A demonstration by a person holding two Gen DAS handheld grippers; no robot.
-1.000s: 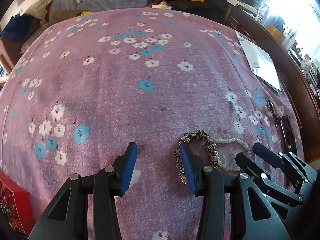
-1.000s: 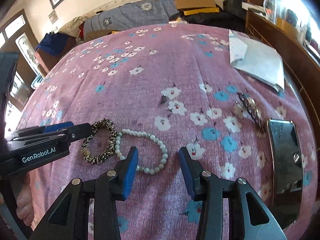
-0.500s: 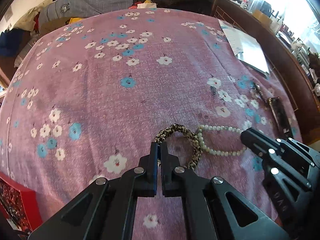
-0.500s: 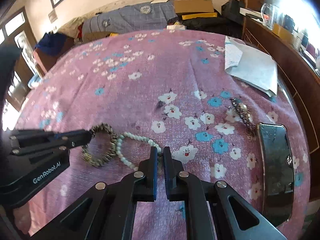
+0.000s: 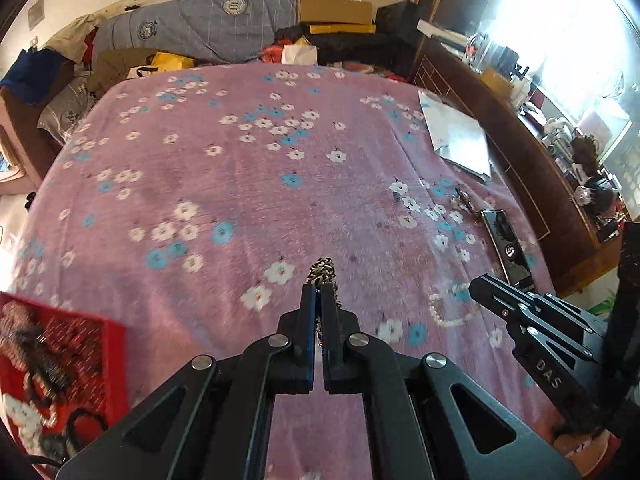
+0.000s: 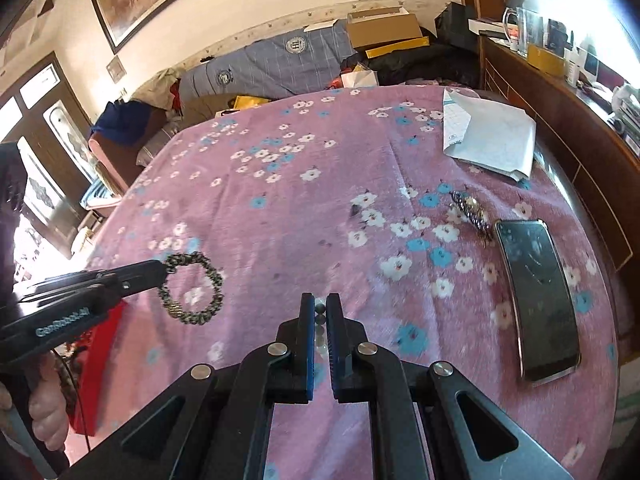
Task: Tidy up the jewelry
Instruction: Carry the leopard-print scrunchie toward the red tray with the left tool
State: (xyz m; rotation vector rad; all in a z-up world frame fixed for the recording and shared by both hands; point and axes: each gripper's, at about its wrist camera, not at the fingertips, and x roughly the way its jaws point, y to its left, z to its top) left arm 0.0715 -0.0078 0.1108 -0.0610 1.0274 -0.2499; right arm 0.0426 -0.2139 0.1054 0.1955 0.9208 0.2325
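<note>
My left gripper is shut on the leopard-print bracelet and holds it above the purple flowered bedspread. In the right wrist view the bracelet hangs as a ring from the left gripper. My right gripper is shut on the pale bead bracelet, raised off the bed; the left wrist view shows its beads hanging at the right gripper. A red jewelry box with several pieces sits at lower left.
A dark beaded piece and a phone lie at the bed's right side. A white envelope lies farther back. A wooden cabinet runs along the right. Clothes and boxes are piled behind the bed.
Both grippers closed on their bracelets and lifted them off the bed. The left gripper has swung left, bringing the red box into view.
</note>
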